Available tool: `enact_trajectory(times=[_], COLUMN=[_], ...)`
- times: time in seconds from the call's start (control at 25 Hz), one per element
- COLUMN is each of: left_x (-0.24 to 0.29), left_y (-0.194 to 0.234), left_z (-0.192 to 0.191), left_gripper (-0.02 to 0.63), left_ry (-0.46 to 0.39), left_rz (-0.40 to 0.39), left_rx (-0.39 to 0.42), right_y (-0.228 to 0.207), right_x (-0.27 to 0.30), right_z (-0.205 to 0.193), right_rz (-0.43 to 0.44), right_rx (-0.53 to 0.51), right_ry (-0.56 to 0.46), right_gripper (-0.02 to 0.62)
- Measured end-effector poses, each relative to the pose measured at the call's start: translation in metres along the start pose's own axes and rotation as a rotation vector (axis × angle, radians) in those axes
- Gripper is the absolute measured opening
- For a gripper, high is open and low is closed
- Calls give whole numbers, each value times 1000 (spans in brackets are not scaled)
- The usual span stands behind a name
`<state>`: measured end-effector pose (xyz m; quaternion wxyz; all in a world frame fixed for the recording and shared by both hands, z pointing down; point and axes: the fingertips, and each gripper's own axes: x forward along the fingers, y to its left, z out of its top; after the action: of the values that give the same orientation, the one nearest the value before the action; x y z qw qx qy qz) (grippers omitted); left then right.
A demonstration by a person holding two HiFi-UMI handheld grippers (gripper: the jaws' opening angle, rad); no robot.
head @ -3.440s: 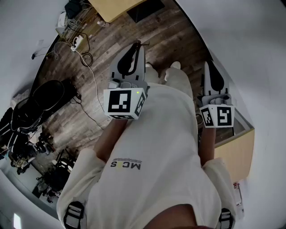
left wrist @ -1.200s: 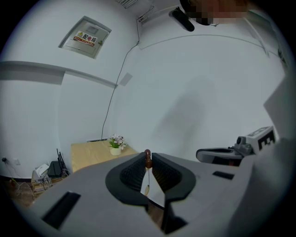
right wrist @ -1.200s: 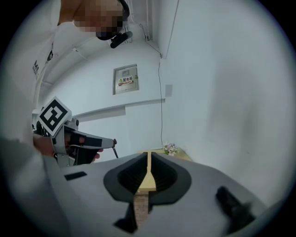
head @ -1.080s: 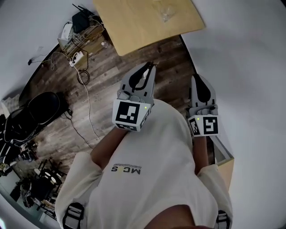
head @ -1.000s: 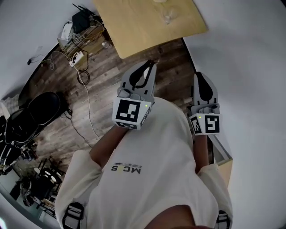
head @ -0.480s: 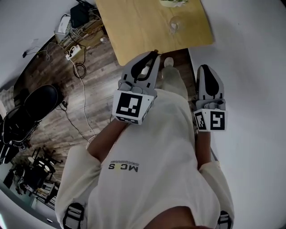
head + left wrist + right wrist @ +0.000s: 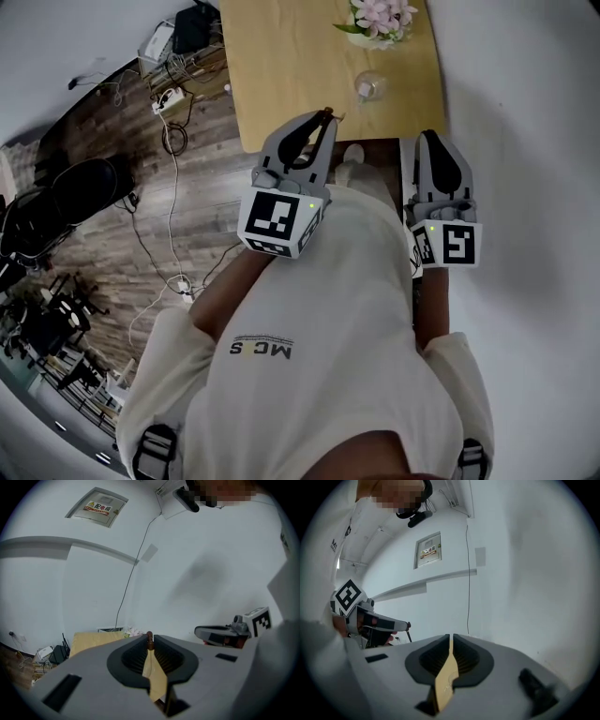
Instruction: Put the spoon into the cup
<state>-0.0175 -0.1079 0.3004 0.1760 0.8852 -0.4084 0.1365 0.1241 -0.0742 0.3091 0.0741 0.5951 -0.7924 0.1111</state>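
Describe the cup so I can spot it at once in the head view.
Find the light wooden table at the top of the head view. Toward its right side, just below the pink flowers, stands the cup: the only clear glass thing there.

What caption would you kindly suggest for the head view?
Left gripper clamps the spoon, right gripper shut, both facing a wooden table with a glass cup and flowers.

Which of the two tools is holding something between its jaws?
The left tool: a thin brown spoon handle is pinched at its jaw tips. The right tool has its jaws closed on nothing.
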Motion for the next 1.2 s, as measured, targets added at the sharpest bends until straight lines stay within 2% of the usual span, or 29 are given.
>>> enact_trajectory(times=[0.2, 0.4, 0.52, 0.92, 1.2], left_x=[21, 38, 43, 77, 101], left_y=[2, 2, 1, 6, 9], left_z=[12, 10, 1, -27, -38], left_gripper=[49, 49, 49, 49, 49], left_ry=[-27, -42, -20, 39, 64], left_rz=[80, 110, 120, 108, 86], left_rx=[-43, -68, -88, -116, -121], right_y=[-10, -10, -9, -20, -29], right_x=[18, 30, 31, 53, 58], right_z=[-2, -13, -17, -23, -41], right_rz=[84, 148, 170, 173, 145], right_rx=[22, 28, 34, 63, 89], right_ry=[5, 23, 38, 51, 103], right_gripper=[41, 41, 41, 41, 41])
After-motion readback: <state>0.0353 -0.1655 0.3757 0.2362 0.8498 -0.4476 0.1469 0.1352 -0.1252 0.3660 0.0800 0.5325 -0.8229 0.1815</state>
